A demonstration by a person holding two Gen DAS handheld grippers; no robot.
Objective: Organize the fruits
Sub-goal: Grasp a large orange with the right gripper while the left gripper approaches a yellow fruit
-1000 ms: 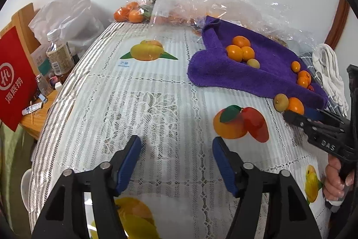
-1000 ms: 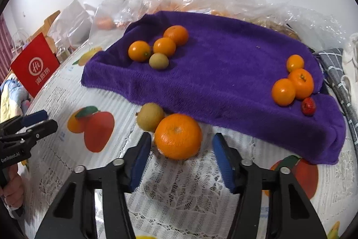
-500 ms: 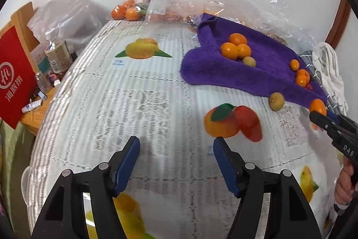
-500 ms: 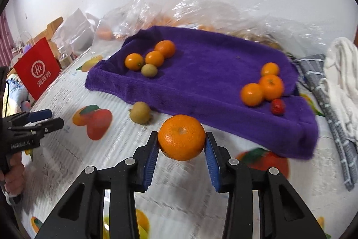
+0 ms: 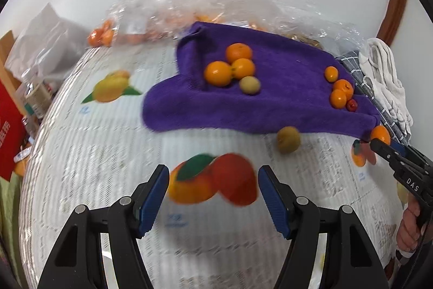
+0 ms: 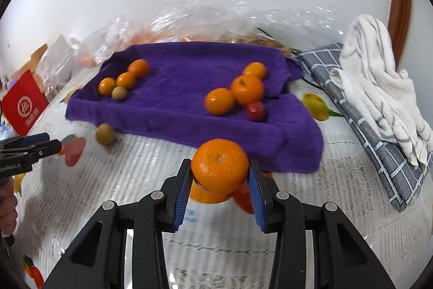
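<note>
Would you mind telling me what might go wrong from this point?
The right gripper pinches the round orange only at its sides, so it might slip and roll. Set down near the cluster of fruit on the purple towel, it may knock the small red fruit away.

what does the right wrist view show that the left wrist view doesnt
Only the right wrist view shows the right gripper head-on, pads pressed on both sides of the big orange, and the whole grey checked cloth along the table.

Only the left wrist view shows the left gripper with open jaws holding nothing, over a printed fruit picture, plus a bottle at the table's edge.

Both show the purple towel, two clusters of small oranges on it, and the loose greenish fruit on the tablecloth.
</note>
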